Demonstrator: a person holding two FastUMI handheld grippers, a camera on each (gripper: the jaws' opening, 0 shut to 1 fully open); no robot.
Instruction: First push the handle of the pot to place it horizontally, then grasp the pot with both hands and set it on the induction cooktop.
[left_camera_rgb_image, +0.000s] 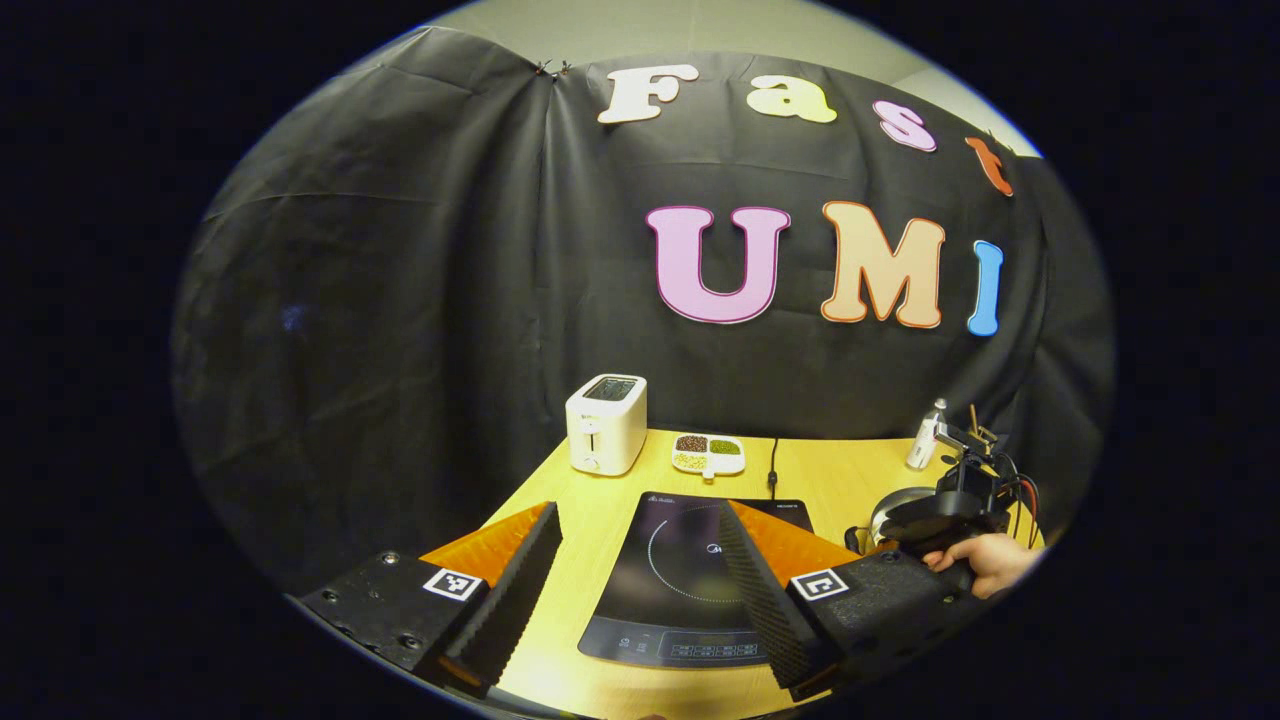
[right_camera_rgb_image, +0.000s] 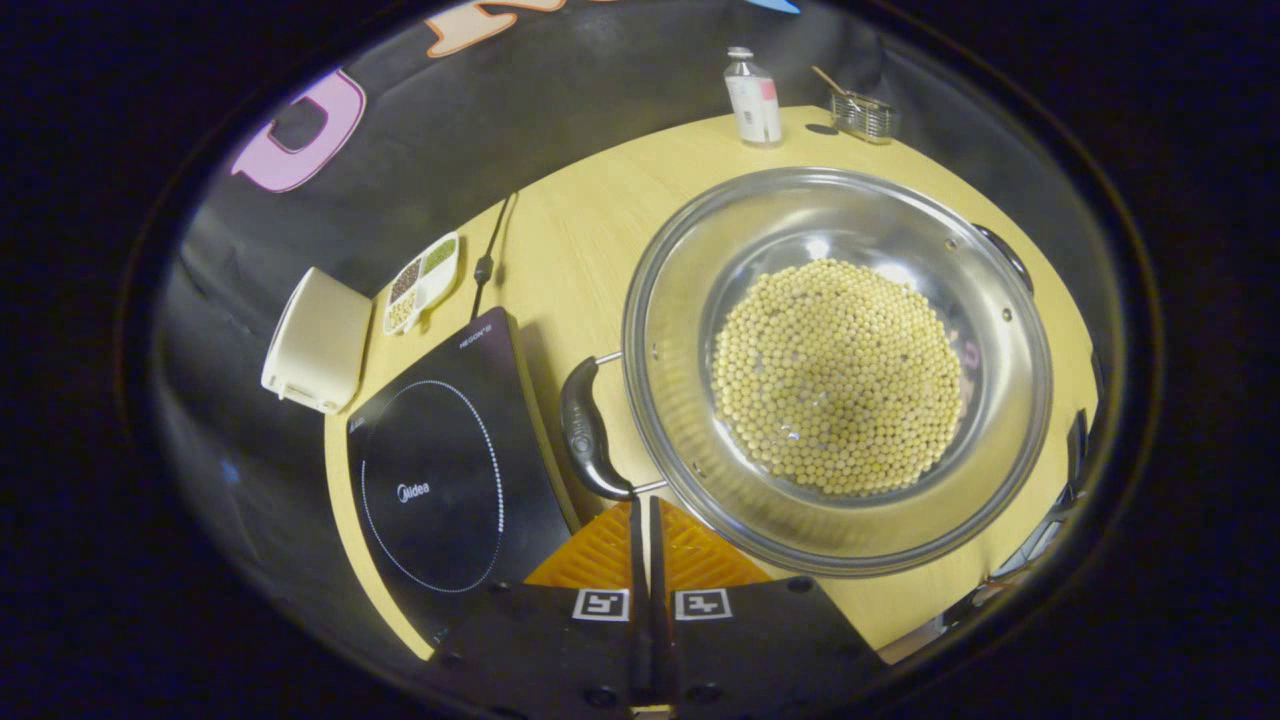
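A steel pot (right_camera_rgb_image: 840, 370) holding many pale beans (right_camera_rgb_image: 835, 375) sits on the wooden table (right_camera_rgb_image: 590, 230), right of the black induction cooktop (right_camera_rgb_image: 450, 480). Its near side handle (right_camera_rgb_image: 588, 430) faces the cooktop, and a second handle (right_camera_rgb_image: 1003, 256) shows at the far rim. My right gripper (right_camera_rgb_image: 643, 503) is shut with nothing between its fingers, its tips right by the lower end of the near handle. In the left gripper view my left gripper (left_camera_rgb_image: 640, 515) hangs open above the cooktop (left_camera_rgb_image: 690, 580). Far right there, a hand (left_camera_rgb_image: 985, 560) holds the right gripper (left_camera_rgb_image: 950, 515) over the pot (left_camera_rgb_image: 892, 505).
A white toaster (left_camera_rgb_image: 606, 423) and a divided dish of beans (left_camera_rgb_image: 708, 453) stand at the back of the table. The cooktop's cord (left_camera_rgb_image: 773, 465) runs toward the wall. A small bottle (right_camera_rgb_image: 753, 97) and a wire basket (right_camera_rgb_image: 865, 113) stand behind the pot.
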